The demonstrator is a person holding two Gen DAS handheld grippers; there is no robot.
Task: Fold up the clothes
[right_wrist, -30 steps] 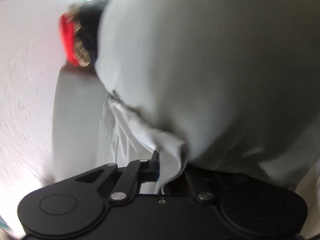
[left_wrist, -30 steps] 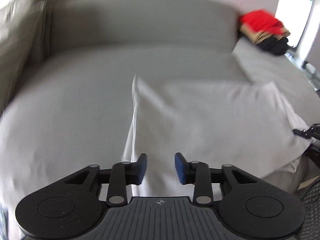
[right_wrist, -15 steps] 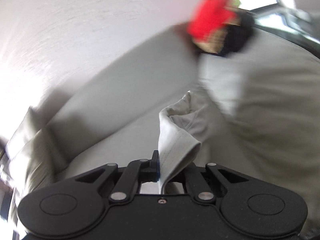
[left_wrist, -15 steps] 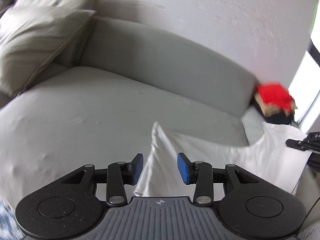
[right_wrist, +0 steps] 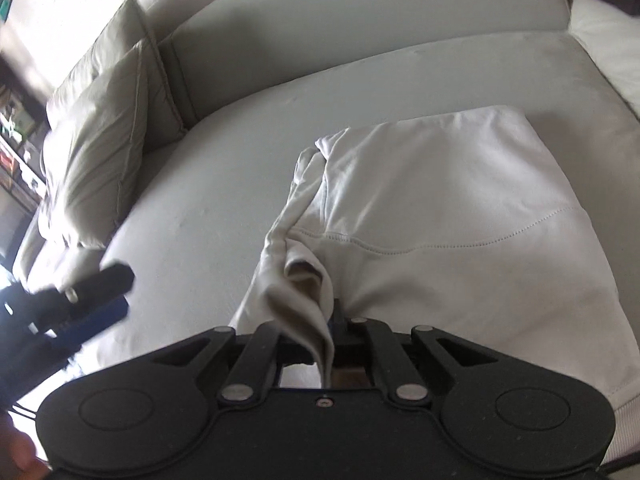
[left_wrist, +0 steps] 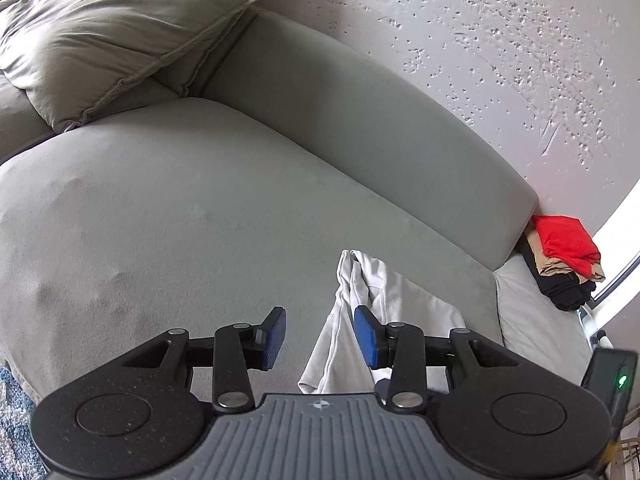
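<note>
White garment (right_wrist: 440, 216) lies on the grey sofa seat (left_wrist: 180, 216), partly folded, one bunched edge raised toward the near side. Right claw (right_wrist: 320, 332) clenched on that bunched edge. Left claw (left_wrist: 320, 336) released, blue pads apart, nothing between them, hovering just left of the garment's near corner. Cushion (left_wrist: 112, 36) far left. Stack of red, tan and black clothes (left_wrist: 568, 264) at the sofa's far right end.

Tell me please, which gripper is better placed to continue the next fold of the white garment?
Right, probably. The right gripper is shut on a bunched edge of the white garment, which lies on the sofa. The left gripper is open and holds nothing, with only the garment's edge between its fingers.
</note>
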